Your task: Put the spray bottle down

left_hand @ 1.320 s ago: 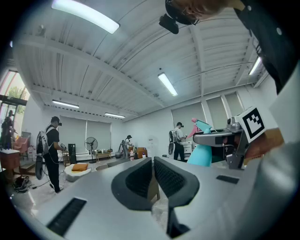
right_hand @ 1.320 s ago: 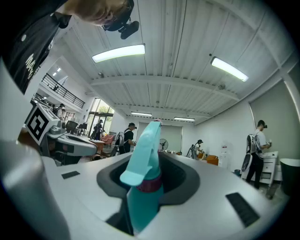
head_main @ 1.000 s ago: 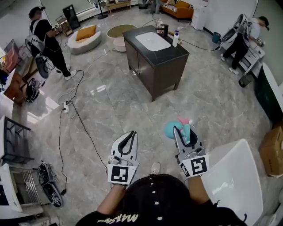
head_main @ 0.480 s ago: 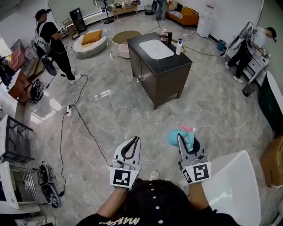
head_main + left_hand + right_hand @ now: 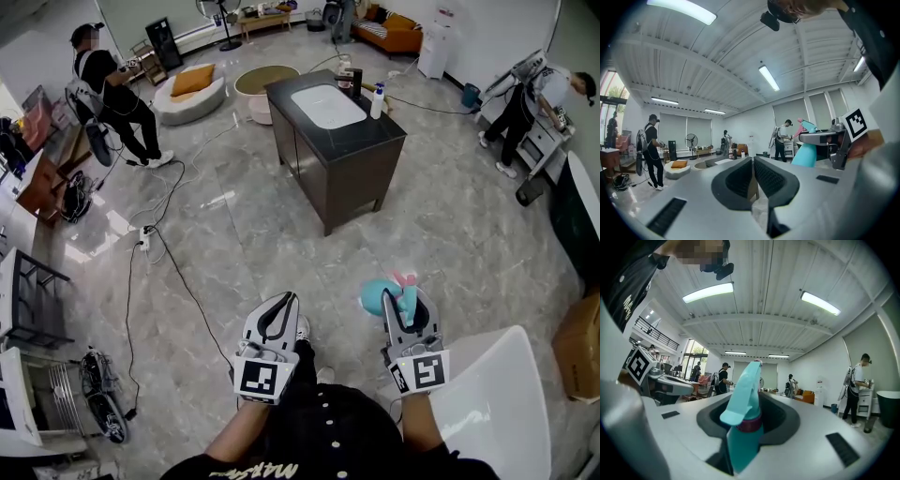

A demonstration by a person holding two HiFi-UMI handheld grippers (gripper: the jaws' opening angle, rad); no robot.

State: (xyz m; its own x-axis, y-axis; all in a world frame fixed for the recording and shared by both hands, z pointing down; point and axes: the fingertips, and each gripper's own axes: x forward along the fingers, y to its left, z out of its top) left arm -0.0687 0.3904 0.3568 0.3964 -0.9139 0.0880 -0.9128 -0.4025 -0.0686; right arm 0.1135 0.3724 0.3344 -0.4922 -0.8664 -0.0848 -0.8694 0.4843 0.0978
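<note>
A teal spray bottle [image 5: 378, 296] with a pink nozzle sits between the jaws of my right gripper [image 5: 401, 300], which is shut on it near the neck. In the right gripper view the spray bottle [image 5: 743, 430] stands upright in the right gripper [image 5: 757, 405], trigger head up. My left gripper [image 5: 279, 303] is held level beside it, a hand's width to the left, shut with nothing in it. In the left gripper view the left gripper [image 5: 753, 164] has its pads almost touching, and the spray bottle [image 5: 805, 154] shows at the right. Both hang over bare marble floor.
A dark island cabinet [image 5: 366, 141] with a white sink and a white bottle [image 5: 376, 101] stands ahead. A white chair [image 5: 497, 394] is at my lower right, a cardboard box [image 5: 577, 345] beyond it. Cables [image 5: 173, 267] cross the floor. People work at far left [image 5: 105, 89] and right [image 5: 530, 103].
Both grippers have slid lower and a little right in the head view, the bottle still gripped. A shoe now shows beside the left gripper.
</note>
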